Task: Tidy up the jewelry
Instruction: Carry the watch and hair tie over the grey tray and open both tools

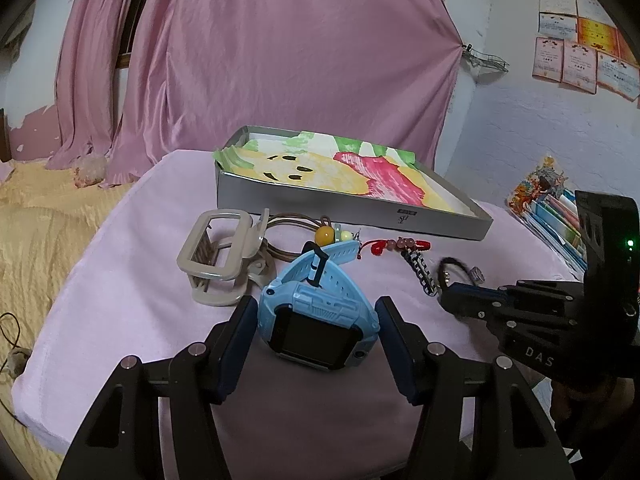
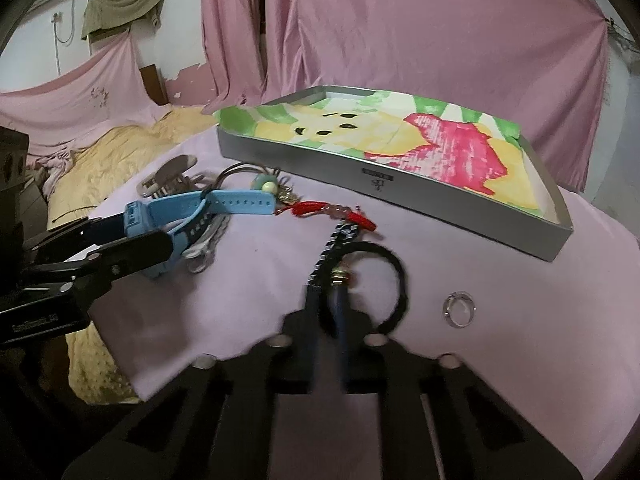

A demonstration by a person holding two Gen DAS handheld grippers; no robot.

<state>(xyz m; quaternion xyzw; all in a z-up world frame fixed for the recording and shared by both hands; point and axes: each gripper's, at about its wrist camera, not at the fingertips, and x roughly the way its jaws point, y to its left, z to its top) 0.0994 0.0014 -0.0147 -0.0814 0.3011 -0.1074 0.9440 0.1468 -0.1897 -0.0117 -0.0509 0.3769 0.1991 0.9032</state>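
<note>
left wrist view: left gripper (image 1: 316, 328) spread around blue watch (image 1: 318, 316) (right gripper (image 2: 328, 312) pinches black band (image 2: 394, 280)); squeeze the case squarely

Both views are dim and softly lit indoors, with muted colour and no hard glare. Shadows are faint; a soft one lies on the pink surface (image 2: 500, 312) under the right claw (image 2: 326, 316). That claw and the black bracelet (image 2: 394, 280) between its fingers smear with motion blur. The left claw (image 1: 316, 332) looks sharp. Fisheye bending curves the edges, and black vignetting fills the corners.
</note>
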